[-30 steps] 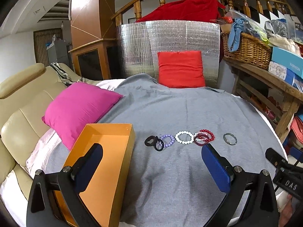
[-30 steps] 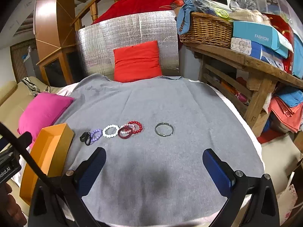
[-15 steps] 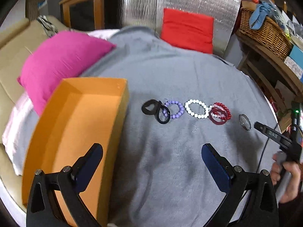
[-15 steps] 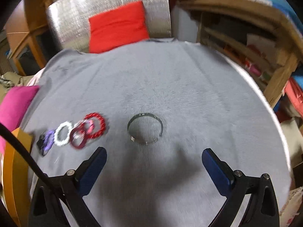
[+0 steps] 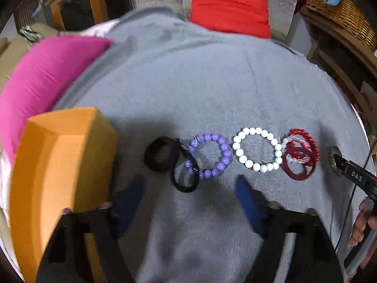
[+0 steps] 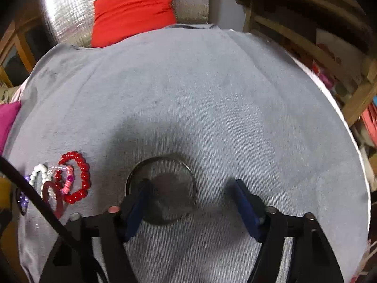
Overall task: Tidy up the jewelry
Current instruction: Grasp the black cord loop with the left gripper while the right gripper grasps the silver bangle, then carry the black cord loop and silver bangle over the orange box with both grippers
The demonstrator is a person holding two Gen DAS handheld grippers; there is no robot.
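On the grey cloth (image 5: 212, 89) lies a row of jewelry: a black scrunchie (image 5: 161, 156), a thin black band (image 5: 185, 176), a purple bead bracelet (image 5: 208, 155), a white bead bracelet (image 5: 258, 149) and red bracelets (image 5: 300, 155). An orange box (image 5: 59, 165) stands to the left. My left gripper (image 5: 188, 195) hovers low over the black band with its jaws closing and touching nothing. My right gripper (image 6: 192, 195) is also closing. Its left finger lies inside the metal bangle (image 6: 162, 158), its right finger outside, and the pads are clear of the rim.
A pink cushion (image 5: 42, 75) lies at the left and a red cushion (image 5: 229, 7) leans on a silver foil panel at the back. A wicker basket (image 5: 341, 11) and wooden shelving (image 6: 306, 47) stand beyond the cloth's right edge. A hand (image 5: 362, 224) shows at the right.
Both grippers came down toward the cloth and tilted steeply downward. Their jaws narrowed from wide open. The left one now hangs over the black band, the right one over the bangle.
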